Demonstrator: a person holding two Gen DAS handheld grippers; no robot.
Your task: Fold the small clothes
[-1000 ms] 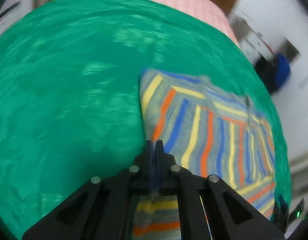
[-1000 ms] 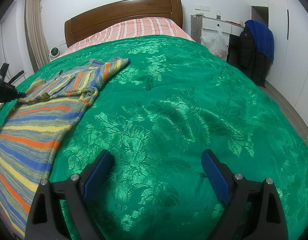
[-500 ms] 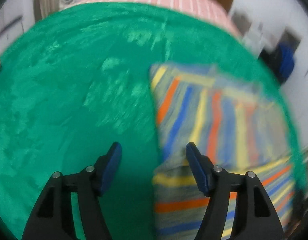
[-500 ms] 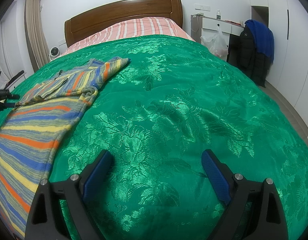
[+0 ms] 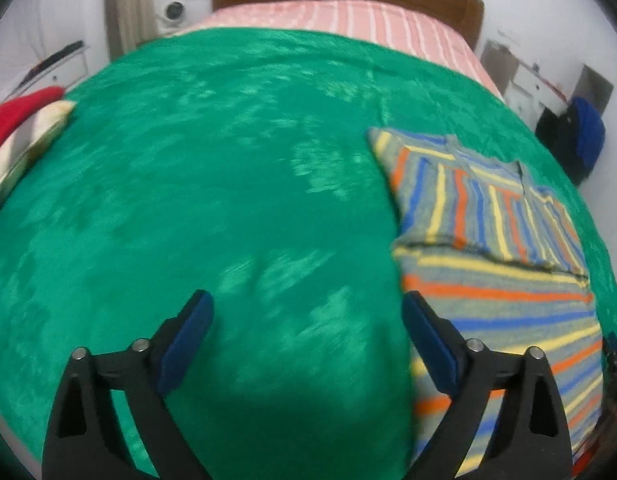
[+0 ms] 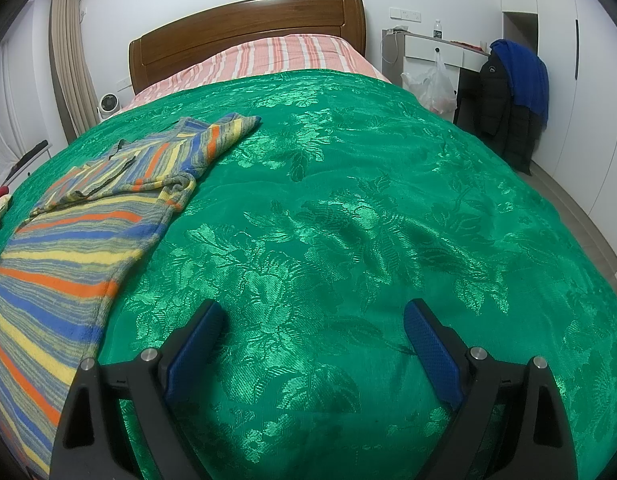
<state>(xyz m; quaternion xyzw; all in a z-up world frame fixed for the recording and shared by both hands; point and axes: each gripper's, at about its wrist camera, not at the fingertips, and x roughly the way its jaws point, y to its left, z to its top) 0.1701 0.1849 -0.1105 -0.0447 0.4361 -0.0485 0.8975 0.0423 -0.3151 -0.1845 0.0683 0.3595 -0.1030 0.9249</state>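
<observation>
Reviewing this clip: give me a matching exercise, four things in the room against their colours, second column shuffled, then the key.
Things:
1. bedspread
2. headboard
3. jacket on the chair
4. sheet at the head of the bed

Colours:
A. brown wood
B. pink with white stripes
C. green with a leaf pattern
D. blue

Pairs: 1-C, 2-A, 3-D, 4-B

Both wrist views low over bedspread (image 6: pixel 348 200), facing headboard (image 6: pixel 248 28)
</observation>
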